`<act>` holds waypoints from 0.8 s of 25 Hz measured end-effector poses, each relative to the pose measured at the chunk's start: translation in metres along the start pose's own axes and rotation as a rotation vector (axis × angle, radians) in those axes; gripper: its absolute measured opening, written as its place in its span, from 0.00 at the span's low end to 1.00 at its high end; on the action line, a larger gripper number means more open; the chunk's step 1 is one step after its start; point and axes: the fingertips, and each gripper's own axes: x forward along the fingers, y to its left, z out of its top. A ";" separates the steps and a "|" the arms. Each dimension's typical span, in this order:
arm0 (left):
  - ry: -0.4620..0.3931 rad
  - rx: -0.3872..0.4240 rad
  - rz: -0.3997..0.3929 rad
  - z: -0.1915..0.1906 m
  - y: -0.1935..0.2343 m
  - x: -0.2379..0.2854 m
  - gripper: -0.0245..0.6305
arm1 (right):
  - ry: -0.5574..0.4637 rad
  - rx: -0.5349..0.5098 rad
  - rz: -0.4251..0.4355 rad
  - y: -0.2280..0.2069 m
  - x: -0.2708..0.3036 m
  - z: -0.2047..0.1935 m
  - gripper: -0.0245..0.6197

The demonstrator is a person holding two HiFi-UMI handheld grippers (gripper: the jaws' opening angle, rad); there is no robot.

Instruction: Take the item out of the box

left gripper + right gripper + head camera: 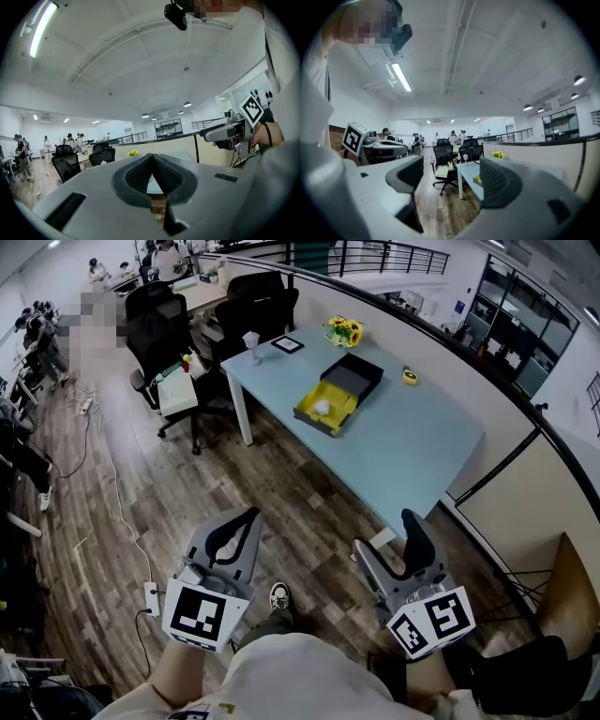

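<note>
An open box lies on the light blue table far ahead of me. Its yellow tray holds a small white item, and its black lid lies just behind. The yellow tray shows small in the right gripper view. Both grippers hang low over the wooden floor, well short of the table. My left gripper is shut, pads touching at the tips, with nothing held. My right gripper is open and empty.
Yellow flowers, a yellow tape roll, a small framed card and a white cup stand on the table. Black office chairs sit at its far left. A curved railing wall runs behind. Cables trail on the floor.
</note>
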 end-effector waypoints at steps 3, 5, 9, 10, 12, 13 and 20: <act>0.013 0.005 -0.013 -0.009 0.038 0.031 0.04 | 0.024 -0.002 -0.021 -0.011 0.049 -0.003 0.61; 0.021 0.010 -0.017 -0.015 0.064 0.050 0.04 | 0.039 -0.003 -0.033 -0.017 0.081 -0.005 0.61; 0.028 -0.003 -0.025 -0.027 0.109 0.082 0.04 | 0.076 -0.012 -0.058 -0.027 0.137 -0.014 0.61; 0.028 -0.002 -0.025 -0.031 0.119 0.089 0.04 | 0.089 -0.016 -0.065 -0.031 0.149 -0.018 0.61; 0.035 -0.001 -0.023 -0.038 0.136 0.101 0.04 | 0.113 -0.012 -0.080 -0.038 0.169 -0.028 0.61; 0.042 -0.003 -0.022 -0.042 0.143 0.106 0.04 | 0.122 -0.005 -0.087 -0.042 0.178 -0.033 0.61; 0.093 -0.009 -0.041 -0.069 0.173 0.145 0.04 | 0.183 0.031 -0.109 -0.065 0.229 -0.060 0.61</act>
